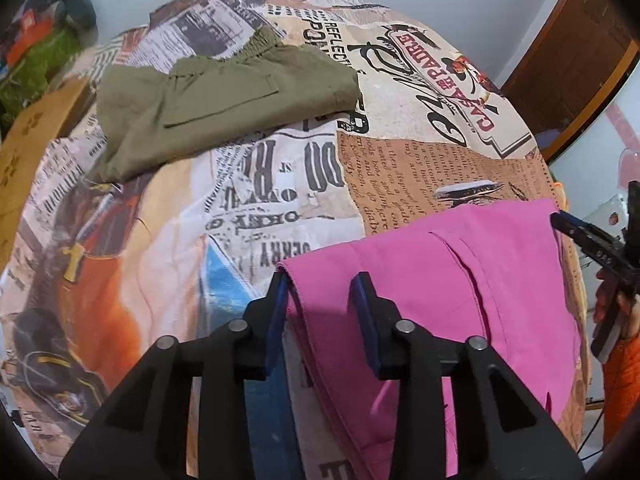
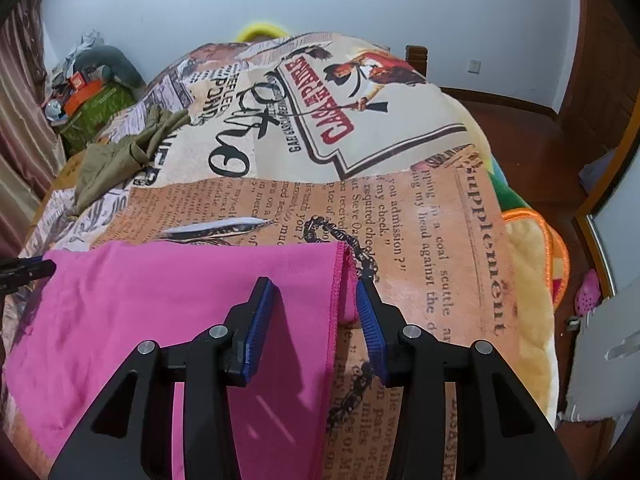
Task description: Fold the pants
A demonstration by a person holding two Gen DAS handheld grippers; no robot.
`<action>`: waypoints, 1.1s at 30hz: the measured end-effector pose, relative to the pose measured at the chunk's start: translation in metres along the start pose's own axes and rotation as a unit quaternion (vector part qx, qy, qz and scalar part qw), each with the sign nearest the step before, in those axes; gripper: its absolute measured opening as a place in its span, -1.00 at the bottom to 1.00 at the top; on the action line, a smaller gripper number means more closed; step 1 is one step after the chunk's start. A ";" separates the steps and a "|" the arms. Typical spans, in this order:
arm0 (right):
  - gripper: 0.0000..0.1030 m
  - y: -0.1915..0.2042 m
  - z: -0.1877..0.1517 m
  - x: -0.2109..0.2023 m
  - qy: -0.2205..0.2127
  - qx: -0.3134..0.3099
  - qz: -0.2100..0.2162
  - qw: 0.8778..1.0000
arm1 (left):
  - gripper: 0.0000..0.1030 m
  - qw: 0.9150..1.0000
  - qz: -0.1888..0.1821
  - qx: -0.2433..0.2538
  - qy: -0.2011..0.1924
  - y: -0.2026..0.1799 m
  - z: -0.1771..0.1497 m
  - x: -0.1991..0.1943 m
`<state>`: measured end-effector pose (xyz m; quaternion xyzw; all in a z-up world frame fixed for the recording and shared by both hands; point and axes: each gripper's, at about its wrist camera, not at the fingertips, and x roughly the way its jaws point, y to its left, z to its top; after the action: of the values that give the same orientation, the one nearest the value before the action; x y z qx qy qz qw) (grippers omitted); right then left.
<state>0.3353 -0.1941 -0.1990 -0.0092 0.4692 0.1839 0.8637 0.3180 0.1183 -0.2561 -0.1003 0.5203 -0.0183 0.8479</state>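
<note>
Pink pants [image 1: 460, 280] lie flat on the printed bedspread [image 1: 280, 200], near its front edge; in the right wrist view the pink pants [image 2: 160, 308] fill the lower left. My left gripper [image 1: 322, 286] is open, its jaws astride the pants' left corner. My right gripper [image 2: 316, 294] is open, its jaws astride the pants' right hem edge. The right gripper also shows at the right edge of the left wrist view [image 1: 592, 240].
Folded olive pants [image 1: 224, 108] lie further back on the bed, also in the right wrist view [image 2: 120, 156]. Clutter and a green box [image 2: 92, 108] stand at the back left. A wooden door [image 1: 568, 60] and floor lie right of the bed.
</note>
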 end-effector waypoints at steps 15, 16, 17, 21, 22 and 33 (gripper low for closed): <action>-0.66 0.006 -0.003 0.019 0.002 -0.024 0.019 1.000 | -0.90 0.999 0.030 0.027 -0.022 -0.014 -0.002 -0.002; -0.76 0.007 -0.004 0.020 0.002 -0.027 0.011 1.000 | -0.90 0.998 0.039 0.034 -0.027 -0.017 -0.003 -0.004; -0.83 0.008 -0.005 0.020 -0.001 -0.032 0.007 0.999 | -0.91 0.998 0.045 0.039 -0.031 -0.018 -0.003 -0.005; -0.91 0.010 -0.008 0.017 -0.012 -0.041 0.000 0.999 | -0.91 0.995 0.059 0.051 -0.059 -0.020 -0.003 -0.018; -0.93 0.010 -0.009 0.015 -0.014 -0.041 -0.002 0.999 | -0.92 0.995 0.058 0.050 -0.063 -0.020 -0.004 -0.021; -0.97 0.013 -0.024 0.015 -0.005 -0.067 -0.034 0.997 | -0.91 0.991 0.106 0.041 -0.067 -0.003 0.001 -0.023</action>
<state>0.3192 -0.1823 -0.2227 -0.0822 0.4510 0.1853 0.8692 0.3089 0.1185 -0.2348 -0.0112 0.4692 0.0569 0.8812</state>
